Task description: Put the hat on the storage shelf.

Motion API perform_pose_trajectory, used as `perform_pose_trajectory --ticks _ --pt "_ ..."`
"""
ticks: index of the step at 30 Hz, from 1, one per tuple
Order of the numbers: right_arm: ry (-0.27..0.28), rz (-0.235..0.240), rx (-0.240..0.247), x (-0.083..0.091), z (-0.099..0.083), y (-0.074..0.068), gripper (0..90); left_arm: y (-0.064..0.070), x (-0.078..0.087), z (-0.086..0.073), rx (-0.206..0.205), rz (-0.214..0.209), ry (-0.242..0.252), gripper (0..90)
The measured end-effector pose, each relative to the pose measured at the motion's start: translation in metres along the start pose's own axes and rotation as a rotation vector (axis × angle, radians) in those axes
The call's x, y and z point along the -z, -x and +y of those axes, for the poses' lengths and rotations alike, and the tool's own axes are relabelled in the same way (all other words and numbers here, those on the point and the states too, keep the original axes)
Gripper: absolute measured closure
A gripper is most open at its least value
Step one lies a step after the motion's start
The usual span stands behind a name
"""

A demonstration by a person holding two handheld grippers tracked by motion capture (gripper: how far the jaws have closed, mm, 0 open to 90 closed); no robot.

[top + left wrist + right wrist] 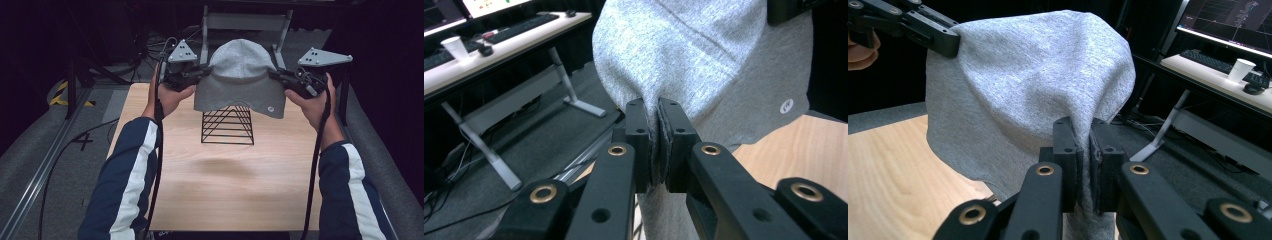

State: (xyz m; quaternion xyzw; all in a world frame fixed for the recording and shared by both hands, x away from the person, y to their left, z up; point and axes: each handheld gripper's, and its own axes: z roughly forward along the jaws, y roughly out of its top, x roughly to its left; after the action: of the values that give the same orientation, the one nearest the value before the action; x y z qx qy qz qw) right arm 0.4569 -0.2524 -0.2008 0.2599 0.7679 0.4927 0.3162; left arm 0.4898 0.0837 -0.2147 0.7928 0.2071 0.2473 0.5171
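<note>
A grey knit beanie (241, 80) hangs in the air above a black wire stand (227, 126) at the far middle of the wooden table (225, 185). My left gripper (199, 75) is shut on the beanie's left edge, and my right gripper (276, 76) is shut on its right edge. In the left gripper view the jaws (656, 135) pinch a fold of the grey cloth (704, 60), which has a small white logo (786, 105). In the right gripper view the jaws (1083, 155) clamp the beanie (1028, 90), with the other gripper (923, 27) on its far edge.
The wire stand rises as a pyramid of thin black bars under the beanie. A grey metal frame (245, 22) stands behind the table. Rails and cables run along the floor at the left (45, 160). A desk with keyboard and cup (454, 47) lies beyond.
</note>
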Motion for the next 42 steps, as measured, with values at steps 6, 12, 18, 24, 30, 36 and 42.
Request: perform_pose_trajectory --ticks 6,12,18,24,30,36,42 --pt "0.002 -0.019 -0.030 -0.018 -0.002 0.019 84.1 -0.013 -0.018 0.004 0.042 0.007 0.002 84.8" --pt "0.002 0.004 -0.049 -0.030 -0.007 0.024 84.1 -0.017 -0.031 0.001 0.057 -0.011 -0.016 84.8" --pt "-0.002 0.047 -0.040 -0.035 -0.017 0.020 84.1 -0.017 -0.029 -0.010 0.087 -0.031 0.004 84.8" --pt "-0.008 0.064 -0.024 -0.030 -0.023 0.011 84.1 -0.014 -0.018 -0.020 0.094 -0.048 0.019 84.8" --pt "-0.008 0.070 -0.008 -0.024 -0.023 0.003 84.1 -0.008 -0.008 -0.020 0.088 -0.064 0.041 84.7" --pt "0.004 0.076 0.007 -0.014 -0.018 -0.002 84.1 0.000 0.002 -0.017 0.065 -0.090 0.063 84.7" --pt "-0.003 0.087 0.030 -0.010 -0.023 -0.009 84.1 0.007 0.009 -0.025 0.046 -0.109 0.062 84.8"
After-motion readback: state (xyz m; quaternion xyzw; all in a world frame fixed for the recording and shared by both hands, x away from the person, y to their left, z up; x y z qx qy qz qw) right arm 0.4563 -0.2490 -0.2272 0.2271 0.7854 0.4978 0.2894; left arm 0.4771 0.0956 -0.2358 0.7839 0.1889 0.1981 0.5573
